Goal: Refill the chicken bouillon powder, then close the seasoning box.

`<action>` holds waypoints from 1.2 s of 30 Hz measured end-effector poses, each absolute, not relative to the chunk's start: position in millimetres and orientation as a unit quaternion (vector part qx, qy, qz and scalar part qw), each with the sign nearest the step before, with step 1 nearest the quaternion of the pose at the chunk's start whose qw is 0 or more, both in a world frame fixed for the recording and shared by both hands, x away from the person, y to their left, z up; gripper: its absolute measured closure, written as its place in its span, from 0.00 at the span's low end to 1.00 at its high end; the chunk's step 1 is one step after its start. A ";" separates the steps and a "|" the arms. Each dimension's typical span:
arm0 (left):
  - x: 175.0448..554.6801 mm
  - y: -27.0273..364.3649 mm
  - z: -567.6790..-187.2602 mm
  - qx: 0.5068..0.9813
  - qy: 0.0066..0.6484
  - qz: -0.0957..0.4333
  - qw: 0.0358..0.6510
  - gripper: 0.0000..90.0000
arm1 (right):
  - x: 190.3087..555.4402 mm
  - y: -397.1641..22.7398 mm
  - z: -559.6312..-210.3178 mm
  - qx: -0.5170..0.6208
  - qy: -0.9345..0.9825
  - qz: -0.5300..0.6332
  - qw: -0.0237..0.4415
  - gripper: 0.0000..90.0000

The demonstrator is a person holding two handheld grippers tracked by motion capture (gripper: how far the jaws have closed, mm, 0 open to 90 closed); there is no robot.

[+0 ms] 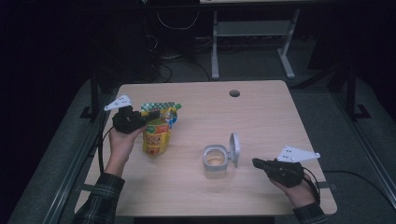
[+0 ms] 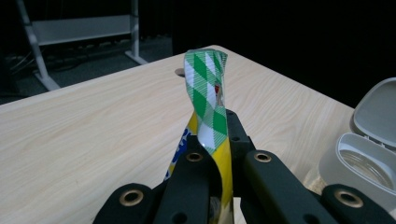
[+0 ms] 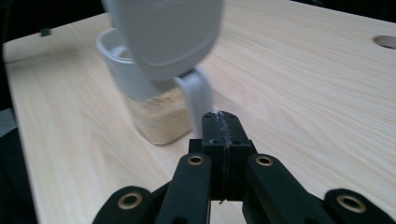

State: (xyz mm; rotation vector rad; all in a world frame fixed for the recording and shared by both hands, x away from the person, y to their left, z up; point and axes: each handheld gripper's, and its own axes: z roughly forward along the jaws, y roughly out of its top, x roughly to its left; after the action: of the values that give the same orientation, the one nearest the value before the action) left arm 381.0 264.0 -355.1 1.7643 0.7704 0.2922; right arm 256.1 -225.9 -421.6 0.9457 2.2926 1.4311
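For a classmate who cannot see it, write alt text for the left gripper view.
The left gripper is shut on a yellow foil pouch with a green-and-white checked top, which rises above a pale wooden table. At right stands an open grey flip-lid container.

Looking down and forward over the whole table (image 1: 261, 116) from above. Riding low, close behind each gripper's jaws; sharing the open-lidded container (image 1: 215, 161) (image 2: 364, 158) (image 3: 154, 70).

Left hand-held gripper (image 1: 148, 116) clamps pouch (image 1: 157, 131); open-lidded jar (image 1: 215, 161) mid-table.
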 end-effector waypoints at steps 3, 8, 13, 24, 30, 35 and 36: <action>375.9 267.7 -356.1 0.750 0.324 0.127 0.562 1.00 | 258.6 -229.8 -422.5 0.334 0.790 0.494 0.144 1.00; 365.3 274.3 -359.2 0.744 0.321 0.128 0.571 1.00 | 260.1 -232.0 -422.2 0.341 0.785 0.495 0.151 1.00; 356.2 282.0 -360.6 0.746 0.321 0.131 0.569 0.98 | 261.4 -231.3 -422.4 0.344 0.784 0.494 0.150 1.00; 342.2 293.9 -365.6 0.748 0.324 0.126 0.566 0.94 | 262.8 -227.6 -422.5 0.343 0.786 0.492 0.146 1.00; 339.6 295.7 -370.0 0.752 0.330 0.123 0.557 0.79 | 263.1 -228.1 -422.0 0.344 0.786 0.492 0.147 1.00; 332.6 298.4 -369.2 0.753 0.331 0.125 0.554 0.56 | 263.1 -228.7 -421.1 0.344 0.786 0.493 0.148 1.00; 330.9 298.9 -368.5 0.754 0.334 0.128 0.551 0.52 | 262.8 -228.3 -420.7 0.344 0.786 0.492 0.147 1.00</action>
State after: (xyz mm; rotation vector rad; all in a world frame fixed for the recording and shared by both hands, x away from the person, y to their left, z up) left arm 330.9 298.9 -368.5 1.7831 0.7904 0.3018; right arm 262.8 -228.3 -420.7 0.9894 2.2635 1.4162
